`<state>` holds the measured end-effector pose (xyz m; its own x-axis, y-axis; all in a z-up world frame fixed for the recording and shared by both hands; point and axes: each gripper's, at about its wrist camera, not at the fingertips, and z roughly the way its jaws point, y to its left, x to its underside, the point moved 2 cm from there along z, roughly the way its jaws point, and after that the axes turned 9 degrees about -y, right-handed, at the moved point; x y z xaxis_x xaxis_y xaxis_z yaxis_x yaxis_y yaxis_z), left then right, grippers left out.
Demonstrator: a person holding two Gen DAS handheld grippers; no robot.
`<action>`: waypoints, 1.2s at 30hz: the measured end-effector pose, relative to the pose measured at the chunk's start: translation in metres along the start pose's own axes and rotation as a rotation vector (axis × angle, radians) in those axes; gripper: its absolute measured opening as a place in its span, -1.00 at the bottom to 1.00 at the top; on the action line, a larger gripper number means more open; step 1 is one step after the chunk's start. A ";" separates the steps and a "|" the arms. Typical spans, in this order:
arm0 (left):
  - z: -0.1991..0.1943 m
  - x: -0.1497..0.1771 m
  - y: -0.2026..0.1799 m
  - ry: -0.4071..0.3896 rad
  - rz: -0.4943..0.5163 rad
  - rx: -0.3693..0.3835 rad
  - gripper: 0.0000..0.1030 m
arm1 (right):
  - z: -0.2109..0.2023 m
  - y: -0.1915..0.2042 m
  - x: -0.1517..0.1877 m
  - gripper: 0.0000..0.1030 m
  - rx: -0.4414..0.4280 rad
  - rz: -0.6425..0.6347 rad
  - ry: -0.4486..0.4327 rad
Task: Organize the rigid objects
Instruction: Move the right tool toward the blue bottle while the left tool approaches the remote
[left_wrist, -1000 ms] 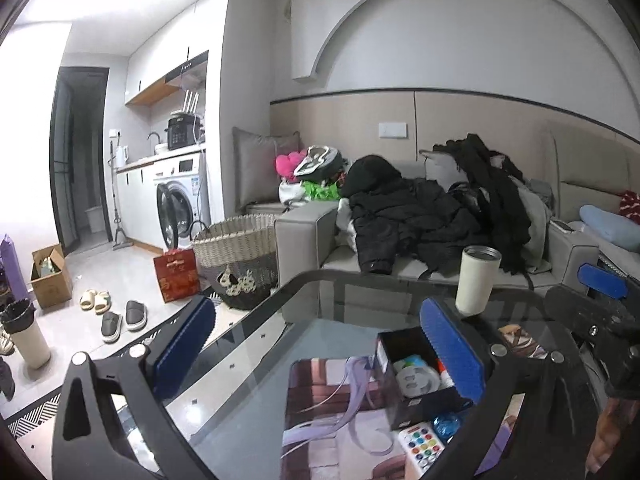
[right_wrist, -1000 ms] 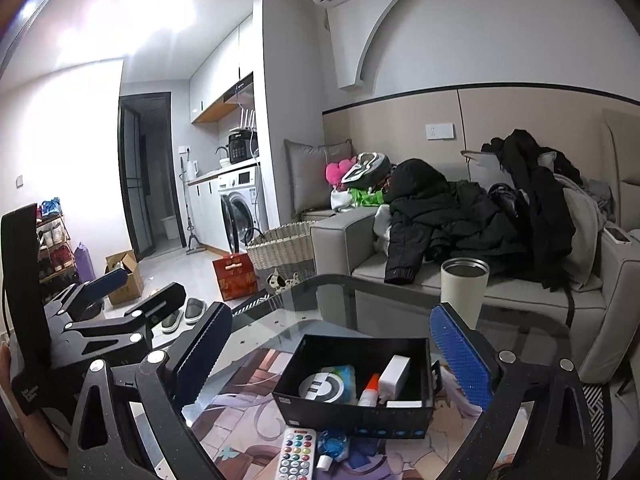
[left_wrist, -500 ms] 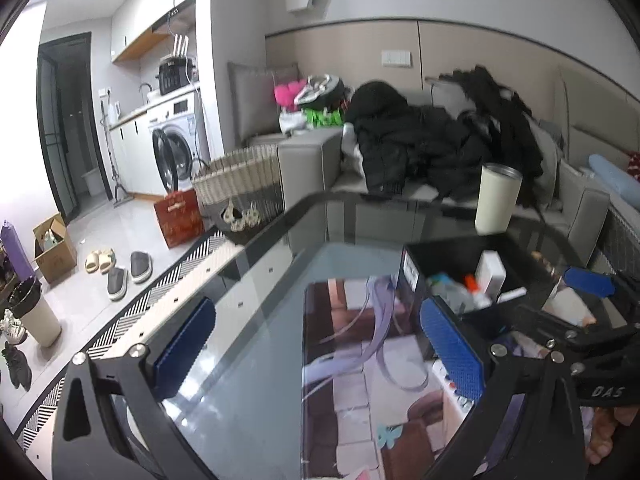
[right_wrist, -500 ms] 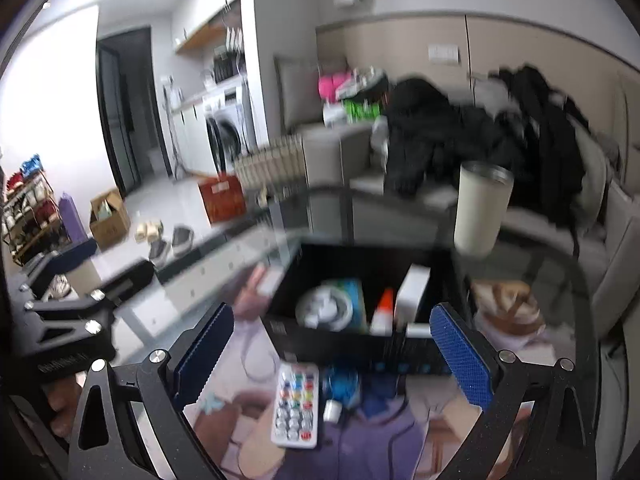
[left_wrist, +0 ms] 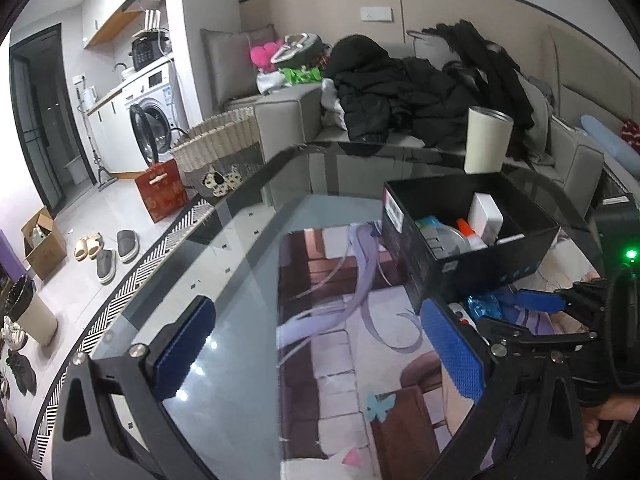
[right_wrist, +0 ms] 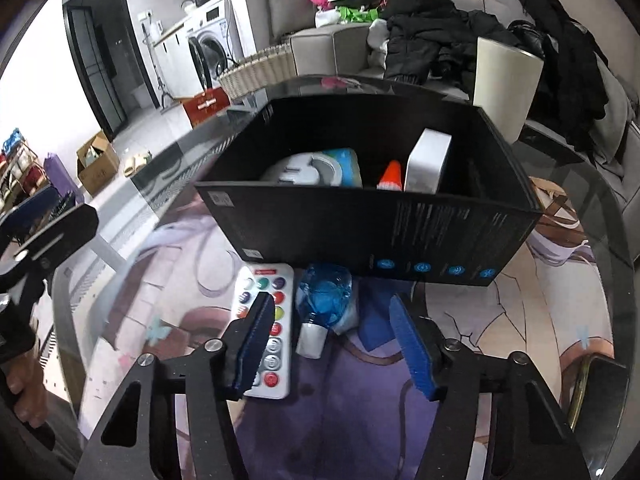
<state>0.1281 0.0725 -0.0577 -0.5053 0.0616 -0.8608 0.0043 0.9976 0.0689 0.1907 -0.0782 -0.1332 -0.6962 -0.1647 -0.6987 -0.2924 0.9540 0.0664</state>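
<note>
here the small blue bottle lies on the printed mat just before the black box, beside the remote, between the right gripper jaws, which have just been closing without touching it, while the left gripper gapes wide over bare glass.

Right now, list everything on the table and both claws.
box: one, black, open, mid-table on the mat
items in box: white pack, orange-capped tube, blue-and-grey pack
remote: one, white, coloured buttons, in front of box
blue bottle: one, white cap, lying beside remote
cup: one, cream, behind box
mat: one, printed, purple and brown
table: one, glass
left claw: open, empty, over mat
right claw: jaws just been closing, either side of bottle, not touching
</note>
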 end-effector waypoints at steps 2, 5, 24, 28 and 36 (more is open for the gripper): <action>0.004 0.002 -0.006 0.020 0.006 0.008 1.00 | 0.006 -0.002 0.002 0.06 0.000 0.000 0.024; 0.011 0.005 -0.015 0.046 0.019 0.019 1.00 | 0.007 -0.008 0.006 -0.21 0.008 -0.014 0.024; 0.059 0.029 -0.106 0.233 0.151 0.079 0.99 | -0.017 -0.076 0.032 -0.44 -0.010 0.040 0.029; 0.061 0.030 -0.103 0.258 0.115 0.126 0.72 | -0.016 -0.067 0.028 -0.41 -0.045 0.014 0.031; 0.052 0.029 -0.098 0.315 0.104 0.262 -0.20 | -0.008 -0.047 0.022 -0.50 -0.058 -0.034 0.022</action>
<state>0.1579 -0.0215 -0.1154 -0.7298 0.1903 -0.6566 0.2678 0.9633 -0.0185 0.1835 -0.1287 -0.1458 -0.6990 -0.2030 -0.6857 -0.3531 0.9318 0.0841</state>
